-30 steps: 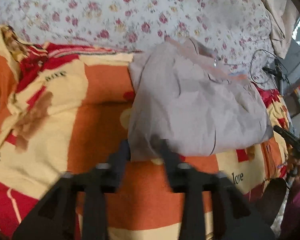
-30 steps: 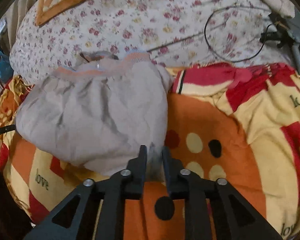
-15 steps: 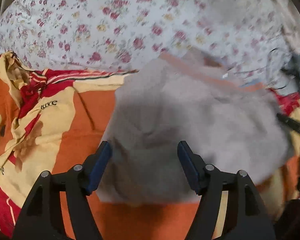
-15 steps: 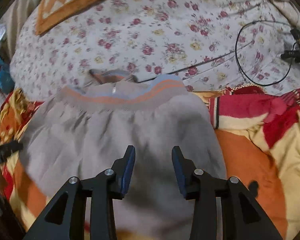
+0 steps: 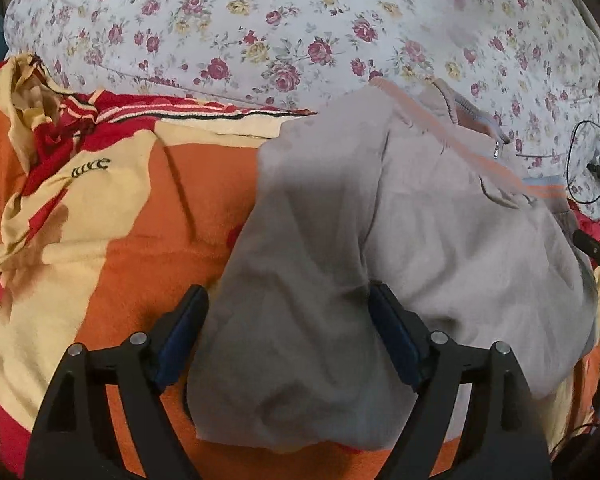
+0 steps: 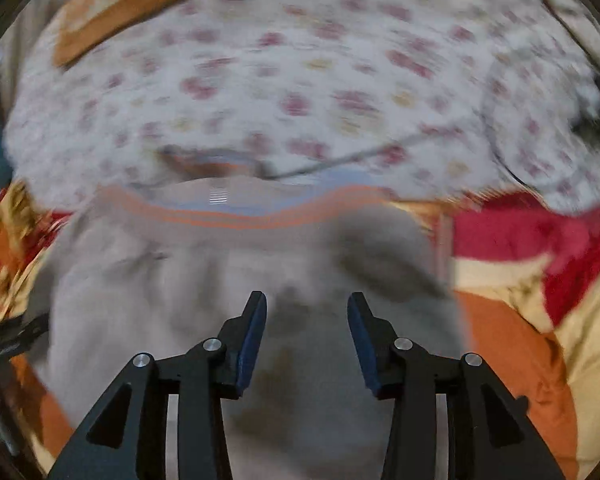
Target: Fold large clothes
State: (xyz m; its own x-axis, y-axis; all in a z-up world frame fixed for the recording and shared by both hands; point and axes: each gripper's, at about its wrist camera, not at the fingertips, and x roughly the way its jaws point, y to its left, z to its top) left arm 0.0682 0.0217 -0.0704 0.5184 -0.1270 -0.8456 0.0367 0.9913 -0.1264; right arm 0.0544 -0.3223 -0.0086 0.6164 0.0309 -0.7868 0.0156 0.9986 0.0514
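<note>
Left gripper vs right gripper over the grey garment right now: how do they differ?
Left gripper has its jaws spread wider than the right gripper; both are opening. The left straddles the near left part of the grey garment with orange-striped hem; the right hangs over its near middle. The left view is sharp, the right blurred. Shared: black fingers, blue pads, cloth between the jaws, not pinched.

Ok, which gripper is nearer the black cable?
Right. The right gripper, jaws opening over the jacket, is on the cable side; the left gripper, also opening over it, is at the jacket's far edge.
</note>
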